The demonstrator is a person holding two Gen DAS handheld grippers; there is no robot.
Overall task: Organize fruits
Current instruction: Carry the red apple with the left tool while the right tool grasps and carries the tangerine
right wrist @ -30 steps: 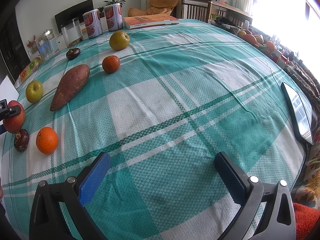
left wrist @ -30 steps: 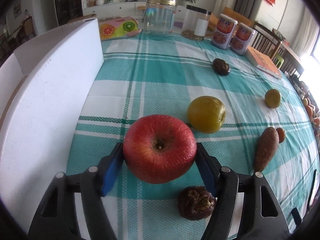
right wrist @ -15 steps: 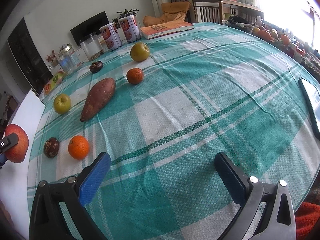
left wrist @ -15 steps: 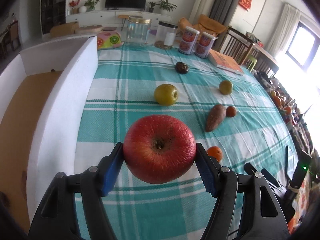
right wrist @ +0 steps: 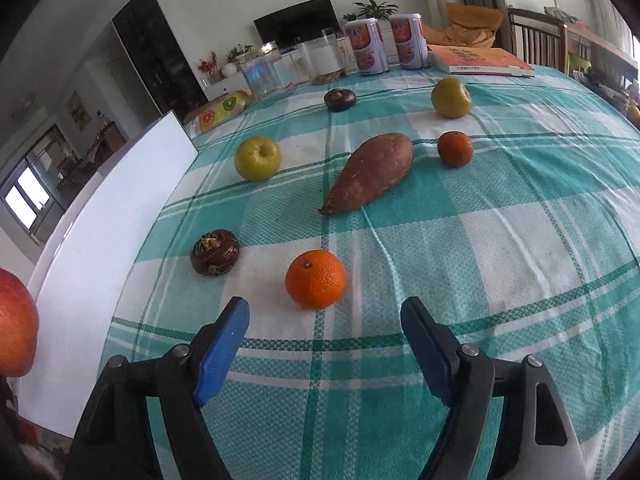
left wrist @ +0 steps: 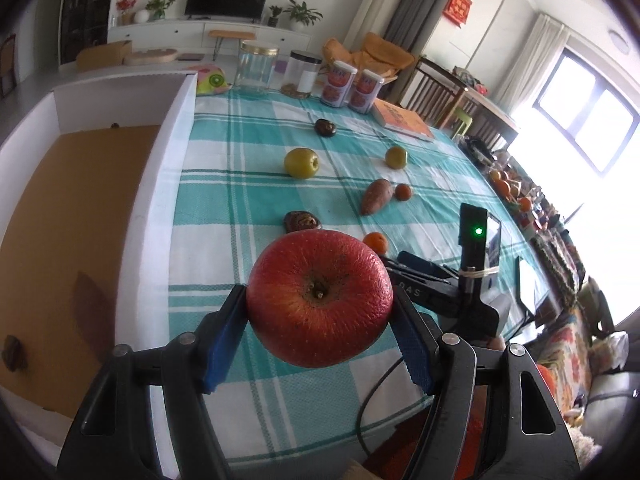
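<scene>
My left gripper (left wrist: 320, 302) is shut on a red apple (left wrist: 316, 276) and holds it in the air over the table's near edge, beside the white box (left wrist: 168, 168). My right gripper (right wrist: 326, 314) hangs low over the checked cloth, its jaws closing with nothing between them. An orange (right wrist: 315, 279) lies just ahead of its fingertips, apart from both pads. A dark brown fruit (right wrist: 215, 252), a sweet potato (right wrist: 370, 172), a yellow-green apple (right wrist: 257, 158), a small orange (right wrist: 455, 149), a green fruit (right wrist: 451, 97) and another dark fruit (right wrist: 340, 99) lie farther back.
The box has a brown floor with a dark lump (left wrist: 14, 354) on it. At the table's far end stand glass jars (right wrist: 264, 70), two cans (right wrist: 384, 44) and a book (right wrist: 480, 60). A dark flat screen (left wrist: 528, 292) lies near the right edge.
The left gripper has risen with the apple and swung toward the box's open top. The right gripper has moved in on the near orange and its jaws have narrowed.
</scene>
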